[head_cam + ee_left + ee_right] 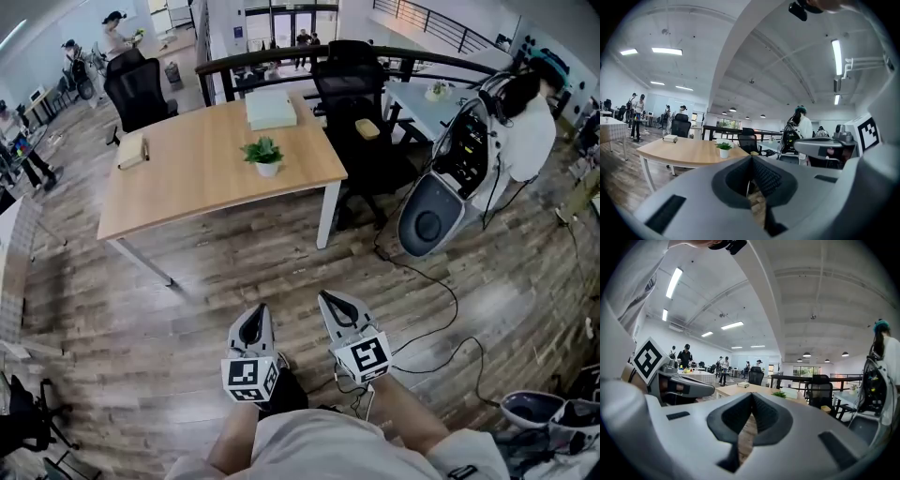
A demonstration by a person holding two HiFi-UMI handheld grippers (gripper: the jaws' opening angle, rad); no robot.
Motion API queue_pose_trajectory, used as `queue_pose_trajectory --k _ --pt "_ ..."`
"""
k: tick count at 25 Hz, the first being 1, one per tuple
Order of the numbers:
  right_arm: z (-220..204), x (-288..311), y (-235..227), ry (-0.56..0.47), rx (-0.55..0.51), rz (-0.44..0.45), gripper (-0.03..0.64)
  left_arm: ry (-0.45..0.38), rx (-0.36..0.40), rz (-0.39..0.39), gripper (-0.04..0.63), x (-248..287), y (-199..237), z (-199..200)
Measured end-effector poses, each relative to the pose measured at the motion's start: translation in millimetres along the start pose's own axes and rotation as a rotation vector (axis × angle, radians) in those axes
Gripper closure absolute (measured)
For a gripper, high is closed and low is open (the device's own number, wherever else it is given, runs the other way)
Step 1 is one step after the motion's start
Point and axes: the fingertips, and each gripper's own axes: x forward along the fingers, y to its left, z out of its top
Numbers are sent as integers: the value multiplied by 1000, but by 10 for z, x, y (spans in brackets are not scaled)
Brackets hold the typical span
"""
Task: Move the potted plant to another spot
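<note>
Left gripper (254, 317), right gripper (333, 305) closed, empty; white pot (267, 170) holds plant (262, 149).

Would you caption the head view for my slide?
Left gripper and right gripper, both shut, face the potted plant on a table.

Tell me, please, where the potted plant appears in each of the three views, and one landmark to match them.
Head view: the potted plant stands above centre, near the wooden table's front edge, toward its right end.
Left gripper view: potted plant left of centre, small, just above the jaws.
Right gripper view: potted plant slightly right of centre, low behind the jaws.
Shared landmark: the wooden table under it.
</note>
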Motion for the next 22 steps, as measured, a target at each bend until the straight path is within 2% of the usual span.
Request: queue_pose_trajectory --k 3,5,6,12,15,22 --pt "-66 367 -15 29 -12 19 612 14 -2 -12 584 261 294 32" --pt "-159 572 -30 71 1 23 572 30 -12 -29 584 422 470 46" --pt "-204 668 -47 91 6 21 551 37 -17 -37 584 501 559 57" --pt "-350 1040 -144 153 31 -15 523 65 11 -95 584 857 993 133" --pt "-357 1140 -178 175 23 -19 491 79 -5 -98 584 967 1127 129" --pt "-434 1354 -314 215 22 6 476 110 -40 -106 584 1154 1250 35"
